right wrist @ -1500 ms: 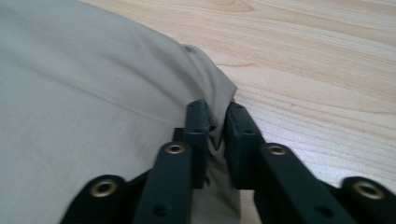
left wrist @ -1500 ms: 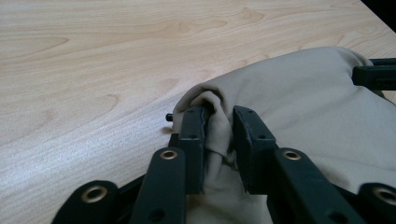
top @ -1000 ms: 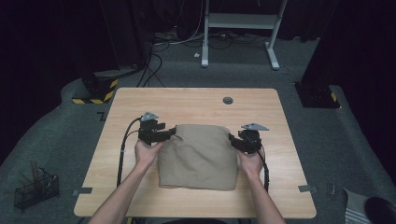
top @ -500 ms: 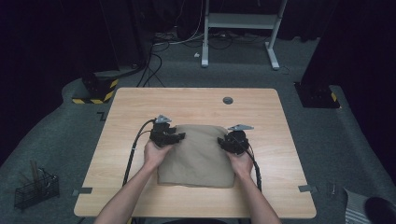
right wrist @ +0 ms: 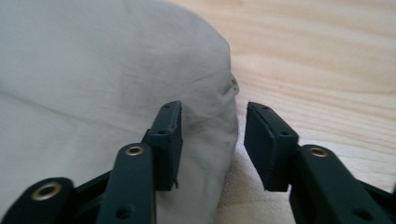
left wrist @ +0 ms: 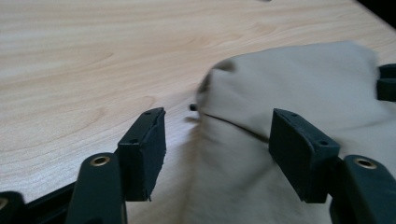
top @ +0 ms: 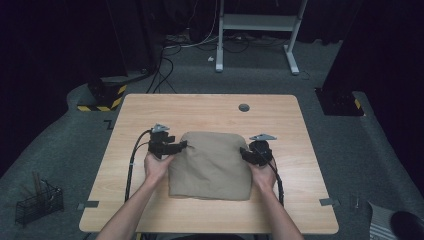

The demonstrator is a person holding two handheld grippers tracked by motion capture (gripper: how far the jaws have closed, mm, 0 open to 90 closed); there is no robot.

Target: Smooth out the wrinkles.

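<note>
Jaws on our left gripper [left wrist: 217, 156] stood wide apart, and they had just been opening further; the folded beige cloth [top: 210, 165] lay between them, its bunched left edge rising in the gap, but neither pad [left wrist: 149, 149] pressed on it. On our right gripper [right wrist: 212, 144] the jaws stood at a middling gap and had likewise just been opening. The cloth's right edge bulged up between them, the left-hand pad [right wrist: 168, 140] lay against the fabric, and the other pad stood just clear of it, so we had no grip there either.

From the high view, we saw the cloth lying flat on the near middle of the wooden table [top: 210, 107], our left gripper [top: 165, 145] at its upper left corner and our right gripper [top: 256, 152] at its upper right edge, a hand behind each. That view also gave us the small dark disc [top: 244, 107] on the far part of the table, well apart from the cloth, and the black wire basket [top: 37, 202] on the floor to the left.

Close up, the left gripper view showed a dark fold line across the cloth [left wrist: 289, 88]. The right gripper view showed a small button-like bit [right wrist: 235, 85] at the cloth's edge, too blurred for us to name.
</note>
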